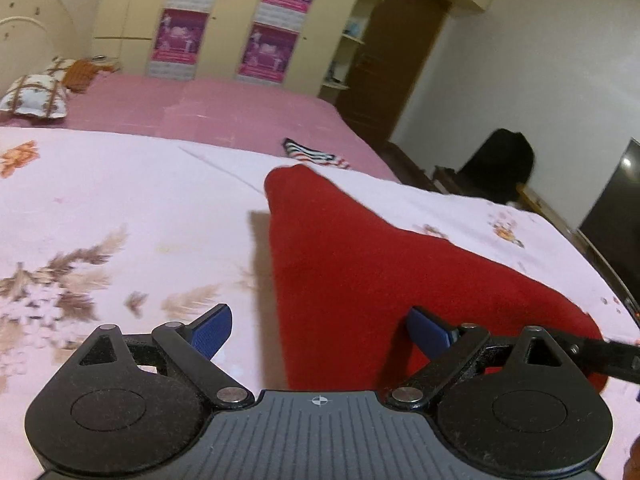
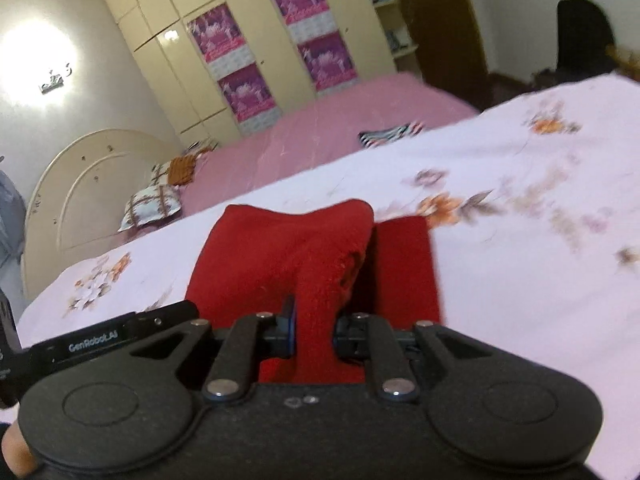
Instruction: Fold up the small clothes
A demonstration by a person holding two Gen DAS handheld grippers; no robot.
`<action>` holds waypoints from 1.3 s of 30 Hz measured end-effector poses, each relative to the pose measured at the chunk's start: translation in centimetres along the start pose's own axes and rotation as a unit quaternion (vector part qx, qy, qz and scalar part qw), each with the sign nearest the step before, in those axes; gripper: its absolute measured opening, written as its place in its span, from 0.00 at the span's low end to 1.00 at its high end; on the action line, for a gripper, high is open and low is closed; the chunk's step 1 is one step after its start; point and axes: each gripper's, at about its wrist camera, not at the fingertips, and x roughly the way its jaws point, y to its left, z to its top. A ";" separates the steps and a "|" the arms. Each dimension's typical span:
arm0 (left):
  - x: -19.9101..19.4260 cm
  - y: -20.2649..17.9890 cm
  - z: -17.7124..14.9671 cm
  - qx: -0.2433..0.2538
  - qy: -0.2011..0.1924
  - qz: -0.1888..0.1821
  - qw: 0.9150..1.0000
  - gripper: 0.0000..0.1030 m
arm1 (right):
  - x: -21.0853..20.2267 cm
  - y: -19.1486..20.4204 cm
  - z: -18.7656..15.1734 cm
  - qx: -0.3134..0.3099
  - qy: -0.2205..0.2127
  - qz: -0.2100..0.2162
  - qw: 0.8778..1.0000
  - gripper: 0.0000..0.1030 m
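A red cloth [image 1: 360, 272] lies on the floral bedspread [image 1: 120, 200], one end running away from me to a narrow tip. My left gripper [image 1: 320, 336] is open just above the cloth's near left edge. Its right pad hangs over the red fabric and its left pad over the bedspread. In the right wrist view my right gripper [image 2: 315, 332] is shut on a raised fold of the red cloth [image 2: 312, 248]. The pinched fold rises off the flat part of the cloth. The left gripper's black body [image 2: 120, 336] shows at that view's left edge.
A small striped garment [image 1: 316, 156] lies farther back where the bedspread meets the pink sheet [image 1: 200, 104]. Pillows [image 1: 34, 98] sit at the headboard end. A wardrobe stands behind the bed. A dark screen [image 1: 616, 208] is past the bed's right edge.
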 end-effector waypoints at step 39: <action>6.9 -1.4 2.6 -0.020 0.044 0.038 0.998 1.00 | 11.0 -2.7 3.9 -0.057 0.042 -0.126 0.990 0.28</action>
